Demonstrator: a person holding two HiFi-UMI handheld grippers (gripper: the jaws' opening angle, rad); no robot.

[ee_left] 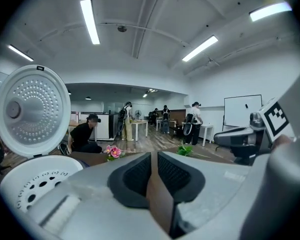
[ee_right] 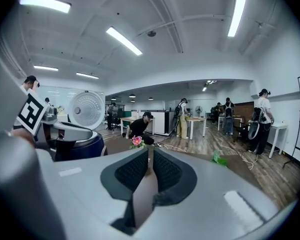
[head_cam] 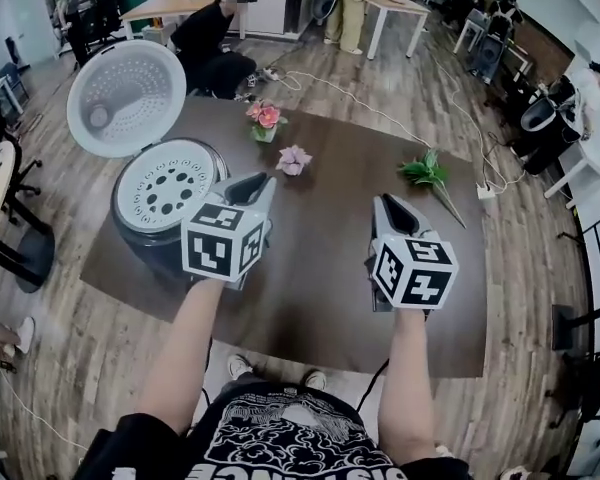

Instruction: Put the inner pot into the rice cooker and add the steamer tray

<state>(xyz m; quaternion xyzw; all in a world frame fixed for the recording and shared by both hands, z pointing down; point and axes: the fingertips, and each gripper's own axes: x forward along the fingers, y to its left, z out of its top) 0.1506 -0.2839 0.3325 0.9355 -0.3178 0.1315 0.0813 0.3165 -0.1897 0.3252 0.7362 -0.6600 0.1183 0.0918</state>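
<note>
The dark rice cooker (head_cam: 140,236) stands at the table's left edge with its white lid (head_cam: 127,96) swung up. A white perforated steamer tray (head_cam: 166,184) lies in its top; the inner pot is hidden under it. My left gripper (head_cam: 263,180) hovers just right of the cooker, jaws together with nothing between them. My right gripper (head_cam: 385,203) hangs over the table's middle, also shut and empty. In the left gripper view the left gripper (ee_left: 154,156) has the tray (ee_left: 32,179) and lid (ee_left: 32,111) at its left. The right gripper view, past the right gripper (ee_right: 150,151), shows the cooker (ee_right: 77,145) at left.
On the dark table (head_cam: 320,278) lie pink flowers (head_cam: 265,117), a pale flower (head_cam: 294,159) and a green sprig (head_cam: 427,172). A person in black (head_cam: 212,43) crouches just beyond the far edge. An office chair (head_cam: 25,238) stands left of the cooker.
</note>
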